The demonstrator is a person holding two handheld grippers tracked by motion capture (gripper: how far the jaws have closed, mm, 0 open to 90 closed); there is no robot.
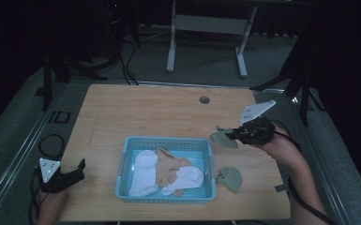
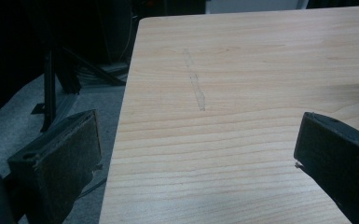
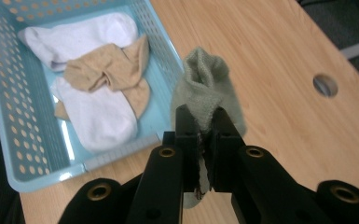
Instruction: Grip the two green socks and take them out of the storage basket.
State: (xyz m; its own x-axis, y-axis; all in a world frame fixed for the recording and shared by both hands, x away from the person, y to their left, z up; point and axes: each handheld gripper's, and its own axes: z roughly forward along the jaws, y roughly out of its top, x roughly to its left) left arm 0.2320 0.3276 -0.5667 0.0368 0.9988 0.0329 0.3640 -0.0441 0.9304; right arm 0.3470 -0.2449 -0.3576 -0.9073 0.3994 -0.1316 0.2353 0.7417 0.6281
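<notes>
Two grippers work a pale wooden table (image 1: 169,112). Nearest, at its left edge, the left gripper (image 1: 72,176) rests with jaws wide apart, holding nothing. A light-blue perforated plastic basket (image 1: 126,154) holds two white socks (image 1: 143,173) and one crumpled tan sock (image 1: 169,168). Just beside its right wall lies one sage-green sock (image 1: 230,178). Farther back, the right gripper (image 3: 200,123) is clamped on a second sage-green sock (image 3: 207,84), lifted beside the basket; the right gripper view shows the pinched fabric.
</notes>
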